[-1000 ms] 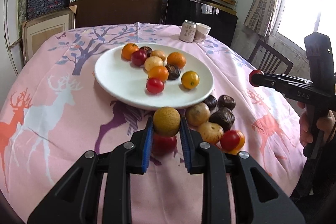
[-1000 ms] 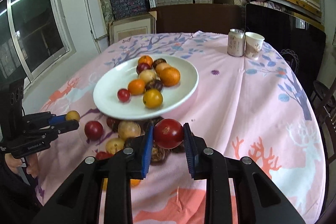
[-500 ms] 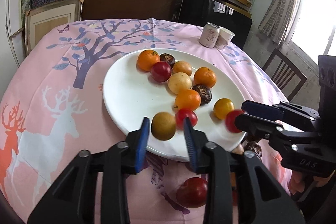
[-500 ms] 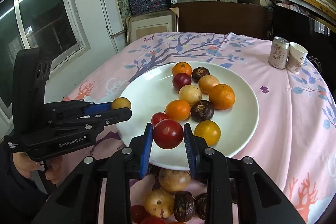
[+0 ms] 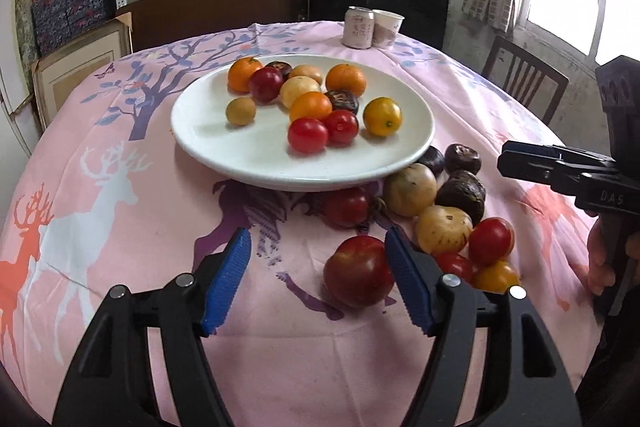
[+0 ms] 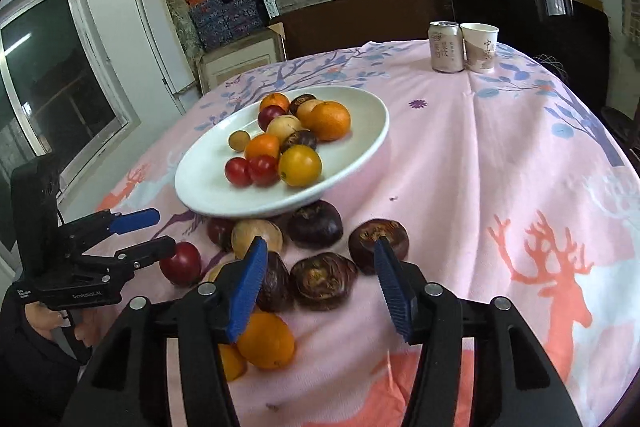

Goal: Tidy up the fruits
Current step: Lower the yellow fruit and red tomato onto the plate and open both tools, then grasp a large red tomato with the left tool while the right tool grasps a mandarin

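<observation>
On the white plate [image 5: 256, 163] eleven fruits are already gathered; a loose pile [image 6: 316, 279] is left beside it; left gripper [image 5: 320, 279] and right gripper [image 6: 320, 283], jaws just opened, are held empty.

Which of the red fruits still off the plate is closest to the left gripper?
The big red tomato lying between the left gripper's open fingers, beside its right pad; the other red ones lie farther off.

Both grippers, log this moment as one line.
left gripper: open, jaws just opened, nothing gripped | right gripper: open, jaws just opened, nothing gripped | plate: holds eleven fruits
</observation>
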Tool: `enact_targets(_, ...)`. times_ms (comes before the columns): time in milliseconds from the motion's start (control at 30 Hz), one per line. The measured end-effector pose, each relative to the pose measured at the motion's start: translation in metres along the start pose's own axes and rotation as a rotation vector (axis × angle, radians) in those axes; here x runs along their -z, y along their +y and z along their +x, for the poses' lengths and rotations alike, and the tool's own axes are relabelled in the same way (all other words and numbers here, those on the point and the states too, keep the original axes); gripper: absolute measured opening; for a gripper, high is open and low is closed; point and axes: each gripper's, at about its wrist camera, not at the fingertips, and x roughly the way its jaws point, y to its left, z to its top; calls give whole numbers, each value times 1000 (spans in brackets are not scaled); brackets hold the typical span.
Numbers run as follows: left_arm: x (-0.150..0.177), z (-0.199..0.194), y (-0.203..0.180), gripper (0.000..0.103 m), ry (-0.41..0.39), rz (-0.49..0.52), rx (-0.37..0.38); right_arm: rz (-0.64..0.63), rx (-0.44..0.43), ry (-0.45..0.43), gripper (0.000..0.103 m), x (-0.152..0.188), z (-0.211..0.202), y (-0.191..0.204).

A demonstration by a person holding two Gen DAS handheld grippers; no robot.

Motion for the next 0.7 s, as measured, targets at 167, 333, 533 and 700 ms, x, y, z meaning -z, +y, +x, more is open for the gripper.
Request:
enact_targets(167, 6, -4, -20, 68, 7, 79, 41, 10, -4, 2, 56, 14, -14, -7)
enact_targets(333, 8, 8, -25, 68, 64, 97, 27, 41, -3, 21, 56, 24, -14, -17)
enact_targets(533, 9, 29, -8, 67, 162, 18, 42, 33, 0, 35, 56, 29, -16, -15)
enact_targets(700, 7, 18, -3, 38, 85, -8, 45, -42, -14, 85, 56, 37, -15, 5)
